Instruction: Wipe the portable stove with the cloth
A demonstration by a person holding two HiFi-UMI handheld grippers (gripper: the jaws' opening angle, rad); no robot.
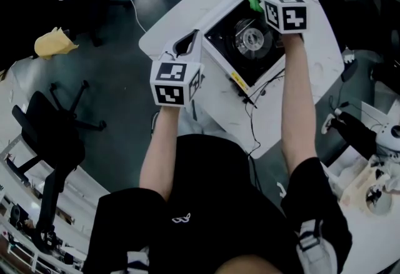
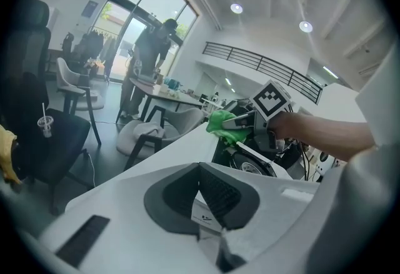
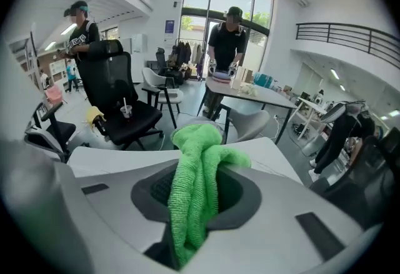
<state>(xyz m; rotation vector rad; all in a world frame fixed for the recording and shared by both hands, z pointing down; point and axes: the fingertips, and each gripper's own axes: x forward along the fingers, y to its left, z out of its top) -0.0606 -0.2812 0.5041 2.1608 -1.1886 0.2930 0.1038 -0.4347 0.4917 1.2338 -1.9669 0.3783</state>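
Right jaws: clamped on the cloth (image 3: 195, 160). A thick fold fills the gap of the right gripper (image 3: 196, 197), spilling past the tips toward 12 o'clock, with the tail hanging to 6.
Why that grip: the cloth is pinched mid-length, so a loose wad leads the tips. I judge it a rubbing pad that keeps the hard jaws off the metal.
Left jaws: drawn together, the pads of the left gripper (image 2: 209, 194) meeting in a line. Nothing I can name sits between them. A small white tab (image 2: 209, 216) at the pad base is unidentified.
Cloth from left jaws: ahead at 1 o'clock, well apart, held in the other gripper's tips.
Stove: the stove (image 1: 226, 34) sits on the white table (image 1: 322, 47), with the burner (image 1: 250, 39) in the middle of its black top.
Cloth on stove: at the far corner, about 12 o'clock from the burner, over the rim. Cannot tell whether it is touching or just above.
Left gripper place: 9 o'clock from the burner, just beside the stove's left corner, contact unclear. Probably placed there to brace the stove against the wiping push.
Stage: judged to be working the far edge, with the black top and burner surround likely yet to do.
Risk: cables (image 1: 253, 101) lie at 6 o'clock of the stove, and a sweep toward them could snag. A light stove may slide if unbraced.
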